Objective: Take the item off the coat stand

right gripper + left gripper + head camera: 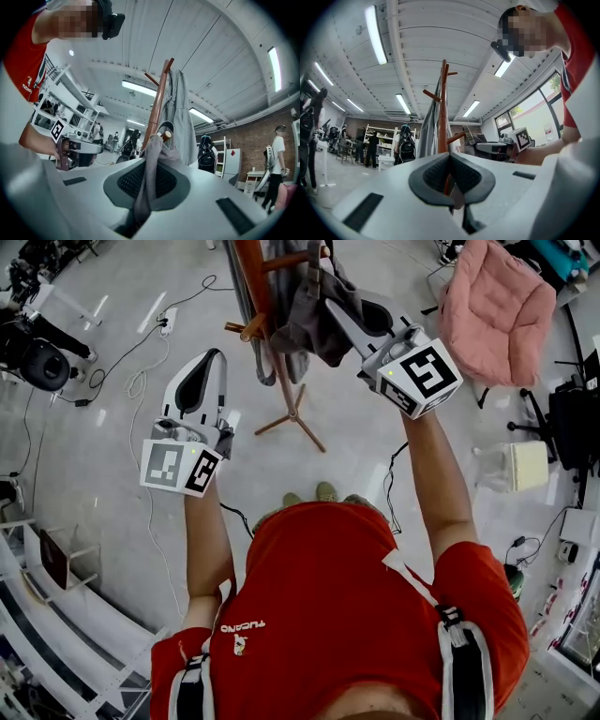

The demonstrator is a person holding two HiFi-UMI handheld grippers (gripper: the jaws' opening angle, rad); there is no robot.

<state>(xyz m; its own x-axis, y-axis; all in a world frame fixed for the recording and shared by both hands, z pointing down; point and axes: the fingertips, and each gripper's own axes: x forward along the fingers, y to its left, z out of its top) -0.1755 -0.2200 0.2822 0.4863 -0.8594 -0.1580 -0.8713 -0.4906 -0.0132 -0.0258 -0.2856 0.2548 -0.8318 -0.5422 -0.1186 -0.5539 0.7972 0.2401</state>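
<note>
A wooden coat stand (265, 296) rises at the top middle of the head view, with a grey garment (314, 320) hanging from its pegs. My right gripper (342, 315) reaches into that garment and is shut on a fold of it. In the right gripper view the grey cloth (149, 183) runs down between the pads of the right gripper (152, 157), and the rest of the garment (180, 108) hangs by the pole (157, 108). My left gripper (214, 357) is held left of the stand, shut and holding nothing. The left gripper view has the stand (442, 117) just beyond its tips (450, 157).
The stand's legs (295, 418) spread on the grey floor. A pink cushion (497, 306) lies at the upper right, a white box (525, 465) at the right. Cables (141, 381) trail on the left near black equipment (42, 357). People and shelves (375, 145) stand far off.
</note>
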